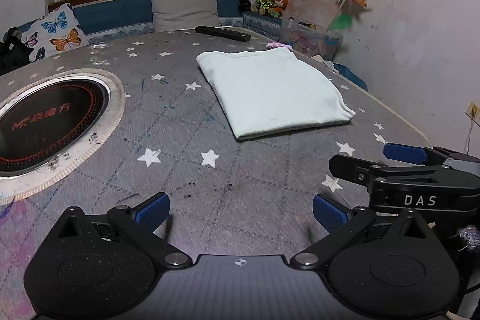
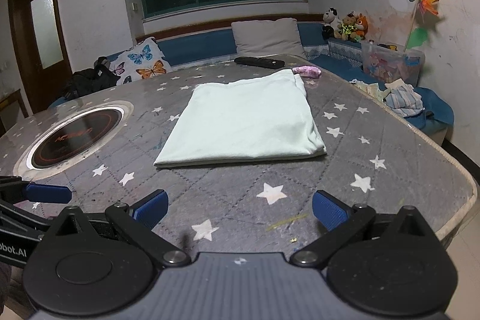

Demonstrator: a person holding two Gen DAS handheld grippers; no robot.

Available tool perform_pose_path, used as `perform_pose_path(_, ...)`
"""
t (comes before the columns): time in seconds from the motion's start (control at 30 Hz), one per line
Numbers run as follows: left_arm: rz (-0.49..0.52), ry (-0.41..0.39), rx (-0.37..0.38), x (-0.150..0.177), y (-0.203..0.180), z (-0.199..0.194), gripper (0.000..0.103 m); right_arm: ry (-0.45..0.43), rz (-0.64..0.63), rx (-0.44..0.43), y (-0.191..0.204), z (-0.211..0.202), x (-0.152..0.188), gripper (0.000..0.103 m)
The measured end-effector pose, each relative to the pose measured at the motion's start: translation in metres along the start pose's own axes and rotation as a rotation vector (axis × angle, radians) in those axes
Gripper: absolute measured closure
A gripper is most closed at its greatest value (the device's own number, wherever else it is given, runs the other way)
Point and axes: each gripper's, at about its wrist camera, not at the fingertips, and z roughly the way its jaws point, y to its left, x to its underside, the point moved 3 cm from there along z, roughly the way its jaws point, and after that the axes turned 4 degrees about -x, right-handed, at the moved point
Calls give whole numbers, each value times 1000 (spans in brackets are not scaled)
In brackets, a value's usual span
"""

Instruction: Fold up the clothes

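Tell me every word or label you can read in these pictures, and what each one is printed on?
"DAS": white letters on the right gripper, seen from the left wrist view.
"bot.AI": the end of a word cut off by the picture edge, on the left gripper, seen from the right wrist view.
Orange lettering on the round black cooktop: it begins with "M"; the rest is too blurred to read.

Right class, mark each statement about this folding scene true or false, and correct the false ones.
1. The pale green cloth lies folded flat on the star-patterned table. True.
2. The left gripper is clamped on the cloth. False: it is open, holding nothing, short of the cloth.
3. A black remote control lies beyond the cloth. True.
4. The right gripper is shut. False: it is open and empty.
5. The round black cooktop is covered by the cloth. False: it sits uncovered, apart from the cloth.
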Motion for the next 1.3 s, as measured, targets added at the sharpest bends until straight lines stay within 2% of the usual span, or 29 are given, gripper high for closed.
perform_pose_path(1.3, 1, -8, -15, 14, -6, -18, 0, 1, 6, -18, 10, -15, 8, 0)
